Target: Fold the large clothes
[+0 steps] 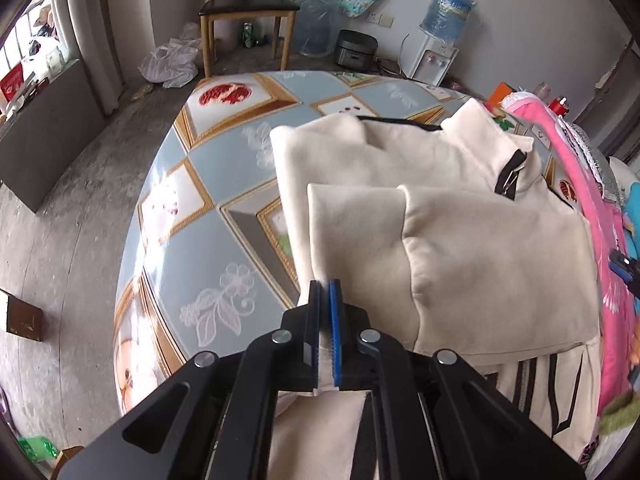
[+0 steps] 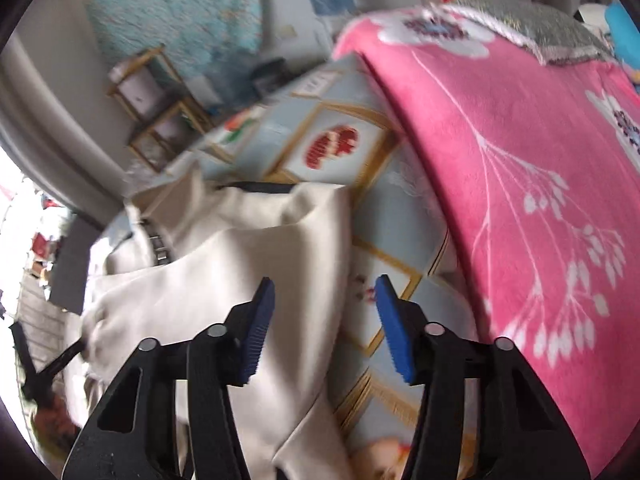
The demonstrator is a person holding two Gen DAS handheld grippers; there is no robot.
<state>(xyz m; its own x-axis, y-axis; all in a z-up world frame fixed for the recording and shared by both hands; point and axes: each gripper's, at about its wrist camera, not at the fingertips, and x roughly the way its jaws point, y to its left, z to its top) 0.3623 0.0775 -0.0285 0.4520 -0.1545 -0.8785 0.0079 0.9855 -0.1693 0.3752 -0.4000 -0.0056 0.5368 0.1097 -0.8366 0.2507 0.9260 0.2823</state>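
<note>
A cream zip-up jacket (image 1: 460,216) with black trim lies partly folded on the patterned tablecloth (image 1: 208,168). Both sleeves are laid across its front. My left gripper (image 1: 325,286) is shut on the jacket's near-left edge, with cream cloth pinched between the blue pads. In the right wrist view the same jacket (image 2: 248,272) lies to the left. My right gripper (image 2: 324,284) is open and empty above the jacket's right edge and the tablecloth (image 2: 380,264). The left gripper's black frame shows at far left of that view (image 2: 44,364).
A pink floral blanket (image 2: 500,184) lies along the table's right side, also seen in the left wrist view (image 1: 600,240). A striped cream garment (image 1: 552,384) hangs at the near right. Beyond the table stand a wooden chair (image 1: 248,12) and a water dispenser (image 1: 436,44).
</note>
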